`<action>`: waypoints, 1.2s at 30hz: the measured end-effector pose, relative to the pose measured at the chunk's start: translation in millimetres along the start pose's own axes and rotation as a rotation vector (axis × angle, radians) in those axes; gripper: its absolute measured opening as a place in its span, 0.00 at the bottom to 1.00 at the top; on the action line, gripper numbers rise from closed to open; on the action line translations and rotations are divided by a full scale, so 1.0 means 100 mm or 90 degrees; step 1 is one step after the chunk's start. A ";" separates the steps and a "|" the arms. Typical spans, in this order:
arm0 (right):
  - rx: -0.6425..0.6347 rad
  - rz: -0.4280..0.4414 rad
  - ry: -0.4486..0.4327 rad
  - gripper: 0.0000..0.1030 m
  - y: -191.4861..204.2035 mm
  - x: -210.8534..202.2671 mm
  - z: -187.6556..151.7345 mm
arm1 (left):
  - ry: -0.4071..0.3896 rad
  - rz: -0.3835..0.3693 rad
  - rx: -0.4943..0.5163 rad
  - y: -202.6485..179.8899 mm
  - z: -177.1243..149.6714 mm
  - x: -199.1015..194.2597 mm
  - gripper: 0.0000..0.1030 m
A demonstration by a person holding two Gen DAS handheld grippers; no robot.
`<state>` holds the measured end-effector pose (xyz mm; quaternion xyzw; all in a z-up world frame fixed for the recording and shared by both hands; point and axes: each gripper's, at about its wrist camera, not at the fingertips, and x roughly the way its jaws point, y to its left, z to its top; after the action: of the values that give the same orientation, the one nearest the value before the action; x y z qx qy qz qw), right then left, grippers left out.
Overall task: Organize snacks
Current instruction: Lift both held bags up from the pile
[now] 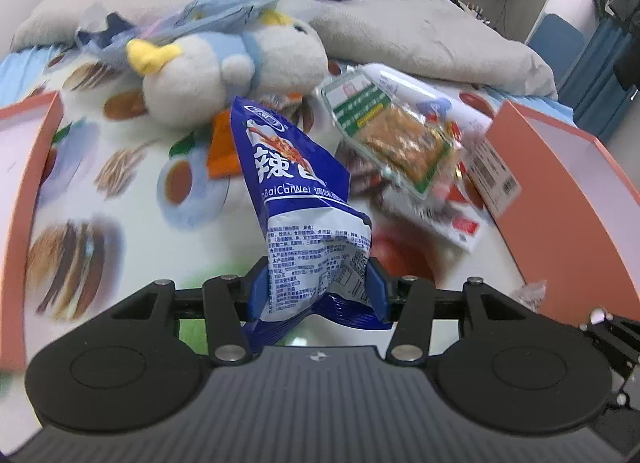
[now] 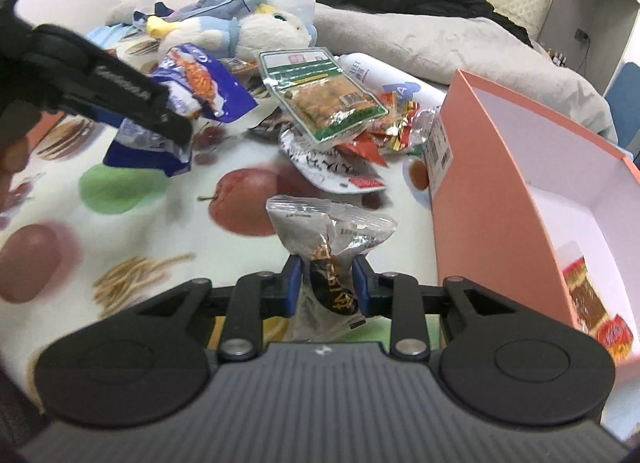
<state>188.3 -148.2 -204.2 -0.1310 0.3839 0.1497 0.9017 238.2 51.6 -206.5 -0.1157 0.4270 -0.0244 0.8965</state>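
My left gripper [image 1: 318, 287] is shut on the lower end of a blue and white snack bag [image 1: 288, 183], which stands up above the fruit-print bedsheet [image 1: 120, 191]. The right wrist view shows that same bag [image 2: 208, 91] at upper left. My right gripper [image 2: 326, 283] is shut on a crumpled silver and black snack packet [image 2: 332, 227], lifted off the sheet. A pile of snacks lies behind, topped by a clear packet with a green label [image 2: 324, 99]. An open pink box [image 2: 500, 183] stands right of my right gripper, with a red packet [image 2: 592, 303] inside.
A second pink box [image 1: 28, 183] stands at the left edge of the left wrist view. A white and blue plush toy [image 1: 224, 75] lies behind the snacks, with a grey blanket [image 1: 420, 39] and dark clothes beyond. A white bottle [image 2: 380, 71] rests beside the pile.
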 end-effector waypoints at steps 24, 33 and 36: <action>0.029 0.052 0.021 0.67 0.02 -0.23 -0.38 | 0.073 -0.016 -0.007 -0.11 -0.81 -0.40 0.54; 0.039 0.088 0.032 0.62 0.08 -0.07 -0.43 | 0.068 -0.006 0.005 -0.15 -0.79 -0.33 0.54; 0.049 0.090 0.036 0.59 0.09 -0.03 -0.45 | 0.066 -0.006 0.006 -0.16 -0.77 -0.29 0.54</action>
<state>153.8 -156.1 -233.7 -0.0731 0.4231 0.1942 0.8820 161.7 26.0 -228.0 -0.1120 0.4725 -0.0369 0.8734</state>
